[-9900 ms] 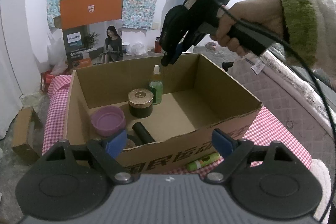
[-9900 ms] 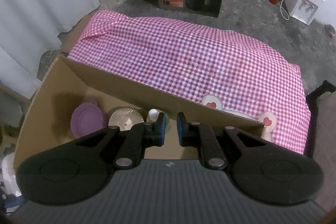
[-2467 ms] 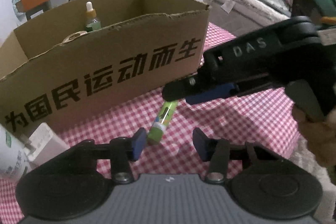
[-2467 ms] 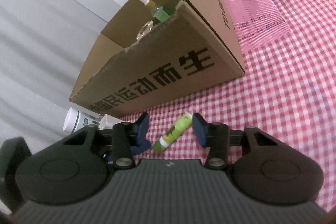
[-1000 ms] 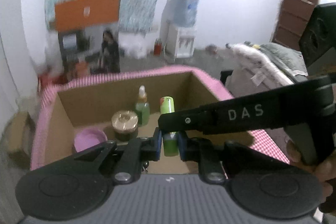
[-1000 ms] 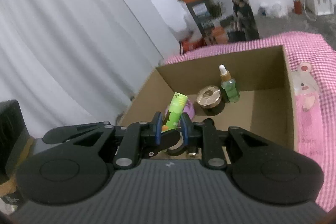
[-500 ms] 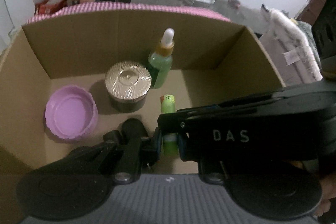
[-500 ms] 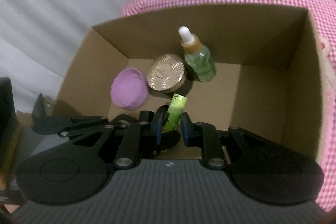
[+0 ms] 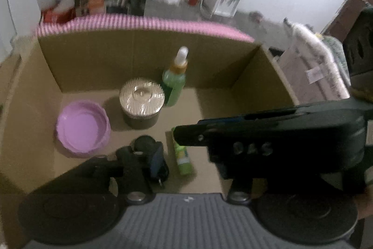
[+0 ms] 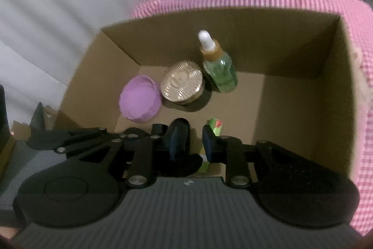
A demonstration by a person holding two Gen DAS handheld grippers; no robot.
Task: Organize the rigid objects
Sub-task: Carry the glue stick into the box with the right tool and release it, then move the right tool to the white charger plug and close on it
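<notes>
Two grippers hang over the open cardboard box (image 9: 144, 62), both pointing steeply down into it. The left gripper (image 9: 193, 162) has just been opening; its jaws stand apart, and the green tube (image 9: 183, 159) lies on the box floor between them, touching neither pad. One left finger is hidden behind the right gripper body, which crosses the left wrist view from the right. The right gripper (image 10: 190, 139) has also just been opening; its jaws stand slightly apart and grip nothing. In the right wrist view the tube's far end shows just beyond the right fingertip, and the rest of the tube is hidden below the jaws. Farther in, a green dropper bottle (image 9: 174, 83) stands upright near the far wall, a gold-lidded jar (image 9: 141, 104) sits just left of it, and a purple lid (image 9: 82, 130) lies left of the jar. A black cylinder (image 9: 145, 144) lies near the left fingertip.
</notes>
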